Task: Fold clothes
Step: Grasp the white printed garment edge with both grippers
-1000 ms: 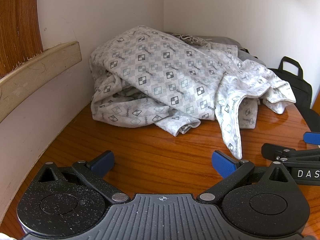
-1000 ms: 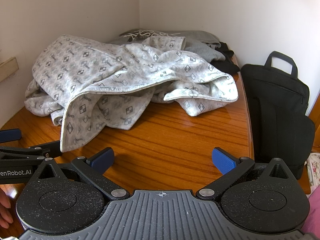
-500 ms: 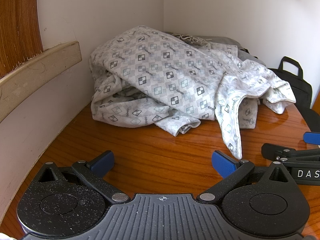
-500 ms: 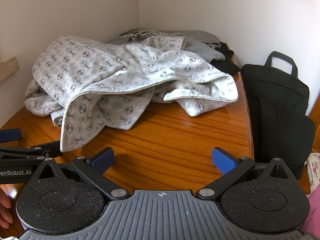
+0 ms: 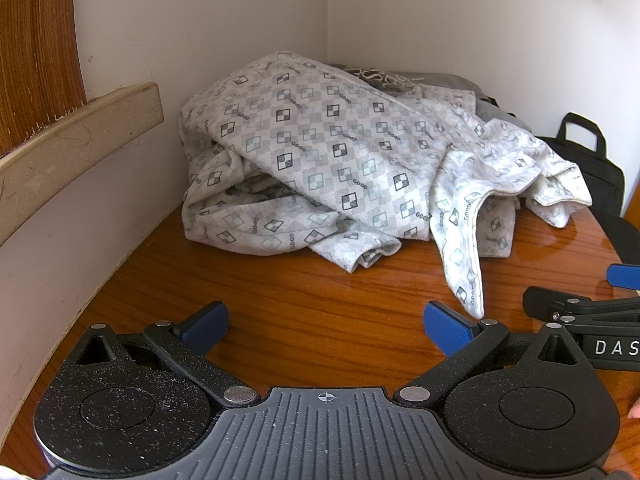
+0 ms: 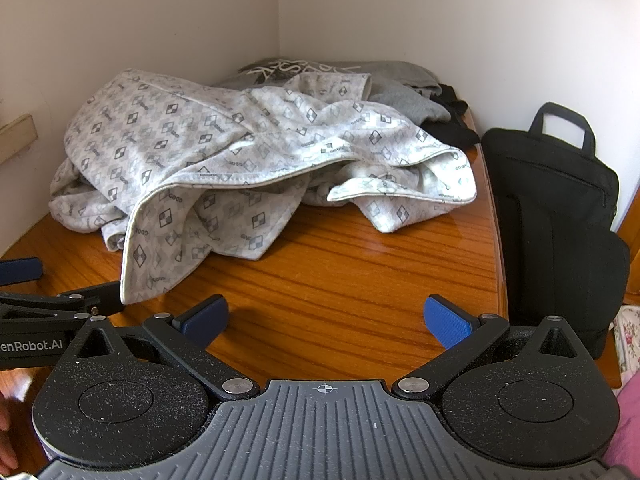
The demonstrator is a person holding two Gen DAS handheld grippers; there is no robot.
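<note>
A crumpled white garment [image 5: 328,160] [image 6: 240,160] printed with grey checked diamonds lies heaped in the far corner of a wooden table [image 5: 300,312] [image 6: 340,264]. One pointed flap hangs toward me on the wood. Under it at the back lie a grey printed garment [image 6: 320,70] and dark clothing [image 6: 452,128]. My left gripper [image 5: 326,326] hovers open over bare wood, short of the heap. My right gripper [image 6: 326,320] is open too, beside the left one, nothing between its blue pads [image 6: 446,322]. Each gripper shows at the edge of the other's view.
White walls [image 5: 240,12] close the table's left and far sides. A beige wooden rail [image 5: 72,136] runs along the left wall. A black bag [image 6: 560,220] with a handle stands against the table's right edge. A hand shows at the bottom left of the right wrist view.
</note>
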